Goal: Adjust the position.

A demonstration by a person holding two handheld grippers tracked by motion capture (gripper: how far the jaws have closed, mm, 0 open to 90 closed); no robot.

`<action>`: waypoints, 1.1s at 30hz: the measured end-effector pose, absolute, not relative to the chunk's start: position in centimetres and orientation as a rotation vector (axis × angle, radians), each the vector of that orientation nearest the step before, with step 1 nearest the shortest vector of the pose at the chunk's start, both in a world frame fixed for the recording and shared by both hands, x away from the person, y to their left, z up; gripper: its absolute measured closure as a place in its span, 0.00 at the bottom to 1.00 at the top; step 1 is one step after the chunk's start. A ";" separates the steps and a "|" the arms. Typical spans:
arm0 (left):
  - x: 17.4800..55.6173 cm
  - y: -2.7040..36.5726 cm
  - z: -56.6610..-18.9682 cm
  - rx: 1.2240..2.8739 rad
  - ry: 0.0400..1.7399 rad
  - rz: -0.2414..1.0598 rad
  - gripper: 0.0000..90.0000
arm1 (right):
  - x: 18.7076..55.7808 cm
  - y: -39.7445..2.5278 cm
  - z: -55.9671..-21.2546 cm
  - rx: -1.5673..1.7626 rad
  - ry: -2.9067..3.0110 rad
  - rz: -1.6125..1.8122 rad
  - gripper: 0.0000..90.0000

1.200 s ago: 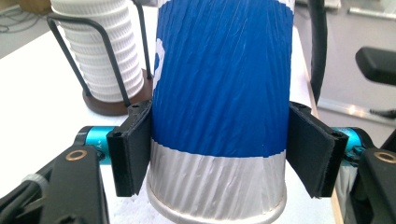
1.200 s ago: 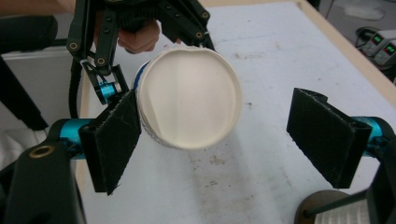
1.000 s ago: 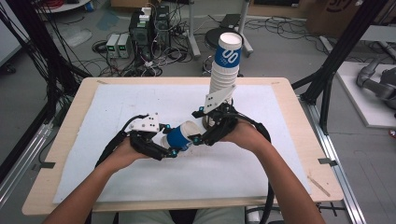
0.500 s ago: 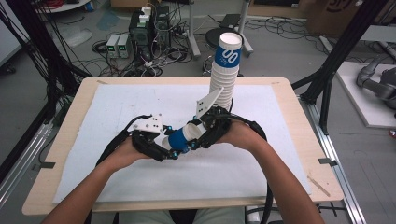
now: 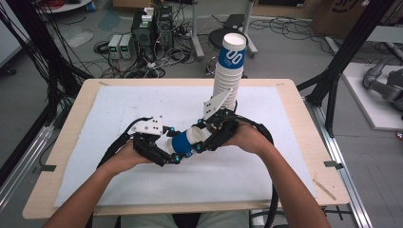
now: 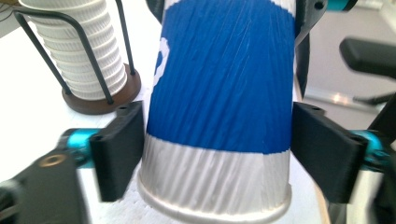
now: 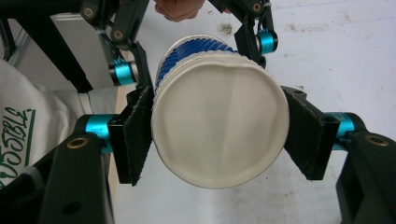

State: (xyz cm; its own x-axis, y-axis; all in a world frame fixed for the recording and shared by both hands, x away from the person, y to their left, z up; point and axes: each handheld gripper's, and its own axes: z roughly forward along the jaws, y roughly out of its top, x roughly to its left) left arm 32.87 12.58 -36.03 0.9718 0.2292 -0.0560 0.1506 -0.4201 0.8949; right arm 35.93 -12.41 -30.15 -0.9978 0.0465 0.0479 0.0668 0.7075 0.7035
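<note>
The right gripper [image 5: 202,137] and left gripper [image 5: 164,149] both clamp the blue-and-white cup [image 5: 186,141], now lifted slightly left of the cup stack [image 5: 228,76], suggesting a handover mid-table.

Black gripper [image 7: 215,140], blue anodised barrels, brass screws

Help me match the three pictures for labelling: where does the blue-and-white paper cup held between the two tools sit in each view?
High view: blue-and-white paper cup lies sideways at table centre, between both tools.
Left gripper view: cup spans the middle, base nearest the camera.
Right gripper view: cup at centre, white end facing the camera.
Shared landmark: stack of paper cups, at upper left in the left gripper view.
</note>
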 end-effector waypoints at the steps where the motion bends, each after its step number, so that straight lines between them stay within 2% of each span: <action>1: 32.9 12.7 -36.1 1.999 0.286 0.090 0.19 | 35.9 -12.6 -30.2 -0.099 -2.876 -1.192 0.35; 12: 32.9 14.7 -36.6 1.832 0.323 0.077 0.19 | 36.0 -15.4 -31.0 -0.205 -2.783 -1.374 0.35; 18: 32.7 15.5 -37.0 1.737 0.340 0.099 0.19 | 35.6 -17.3 -32.8 -0.286 -2.698 -1.576 0.35; 33: 32.4 14.9 -37.7 1.648 0.331 0.092 0.18 | 34.4 -18.5 -36.7 -0.352 -2.451 -1.874 0.35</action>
